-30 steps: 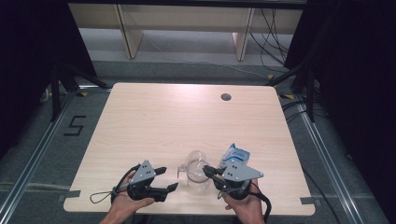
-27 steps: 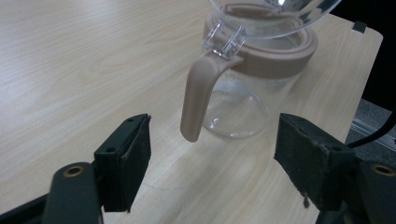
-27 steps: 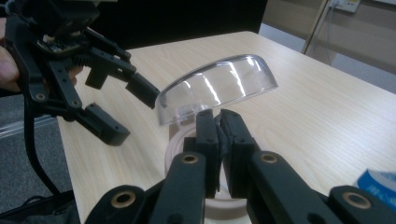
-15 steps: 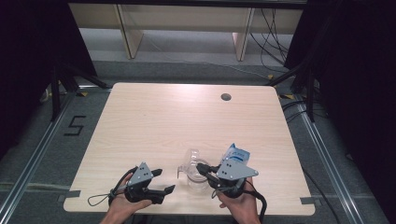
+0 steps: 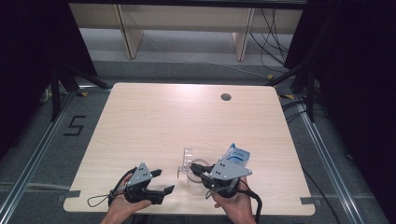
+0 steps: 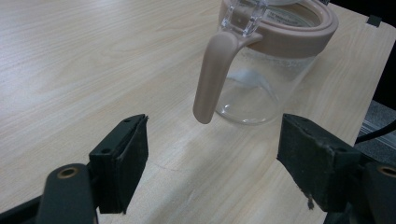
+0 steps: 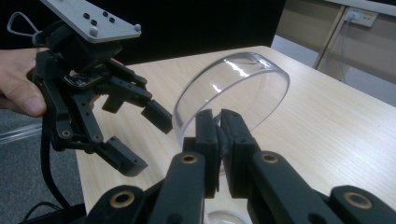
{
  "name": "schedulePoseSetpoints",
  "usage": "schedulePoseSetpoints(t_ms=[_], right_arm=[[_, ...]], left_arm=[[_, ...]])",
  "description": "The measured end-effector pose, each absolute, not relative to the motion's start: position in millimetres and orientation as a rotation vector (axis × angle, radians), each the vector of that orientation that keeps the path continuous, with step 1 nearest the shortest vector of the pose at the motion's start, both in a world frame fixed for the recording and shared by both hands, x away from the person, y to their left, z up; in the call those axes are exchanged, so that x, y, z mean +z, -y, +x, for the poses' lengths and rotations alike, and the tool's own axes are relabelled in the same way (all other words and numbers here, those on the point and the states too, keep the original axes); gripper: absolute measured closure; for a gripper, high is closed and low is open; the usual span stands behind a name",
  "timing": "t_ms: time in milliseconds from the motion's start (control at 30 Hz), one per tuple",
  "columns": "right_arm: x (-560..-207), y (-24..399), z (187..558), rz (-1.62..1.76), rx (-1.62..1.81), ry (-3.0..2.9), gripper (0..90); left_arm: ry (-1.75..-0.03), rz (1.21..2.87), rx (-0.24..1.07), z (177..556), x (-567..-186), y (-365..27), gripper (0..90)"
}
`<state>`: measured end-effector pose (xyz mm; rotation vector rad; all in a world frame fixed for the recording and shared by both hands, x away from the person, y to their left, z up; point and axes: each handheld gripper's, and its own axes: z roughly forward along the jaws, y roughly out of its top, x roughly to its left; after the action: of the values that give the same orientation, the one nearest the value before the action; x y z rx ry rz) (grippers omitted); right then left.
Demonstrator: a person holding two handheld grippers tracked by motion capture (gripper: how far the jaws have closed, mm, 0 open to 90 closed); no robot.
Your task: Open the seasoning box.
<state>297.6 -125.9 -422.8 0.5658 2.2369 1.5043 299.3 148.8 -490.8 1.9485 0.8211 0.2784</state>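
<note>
1. The left gripper (image 5: 159, 182) sits near the table's near edge in the high view, held from below by the person's left hand (image 5: 122, 207), its jaws pointing toward the right gripper.
2. Its jaws stand wide apart with nothing between the pads (image 6: 133, 161); they have just been opening a little further.
3. A black cable loops out from its rear.
4. The right gripper (image 5: 195, 169) lies just to the right of it, gripped by the right hand (image 5: 232, 205), with its grey three-cornered plate facing up and its jaws aimed left.
5. In the right gripper view its two black jaws are pressed together, pinching a thin clear lid (image 7: 233, 88) by its edge.
</note>
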Motion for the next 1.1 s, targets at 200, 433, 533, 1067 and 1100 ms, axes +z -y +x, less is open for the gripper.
schedulePoseSetpoints(t_ms=[200,433,533,1067,1100], right_arm=[[-422.5,120.4,296.5,0.553,1.512,-2.254,86.2],[-423.4,116.2,296.5,0.527,1.501,-2.248,85.9],[-423.3,117.8,295.7,0.542,1.508,-2.262,85.3],[-429.4,163.0,280.8,0.594,1.539,-2.211,60.5],[-429.4,163.0,280.8,0.594,1.539,-2.211,60.5]], left_arm=[[-0.818,1.947,0.272,299.1,-491.2,-148.5,24.3],[-0.809,1.953,0.285,299.1,-491.5,-148.7,24.4],[-0.811,1.935,0.286,299.2,-492.6,-148.6,24.2],[-0.853,1.891,0.331,296.9,-495.9,-151.9,15.0],[-0.854,1.891,0.329,296.4,-496.2,-151.8,15.0]])
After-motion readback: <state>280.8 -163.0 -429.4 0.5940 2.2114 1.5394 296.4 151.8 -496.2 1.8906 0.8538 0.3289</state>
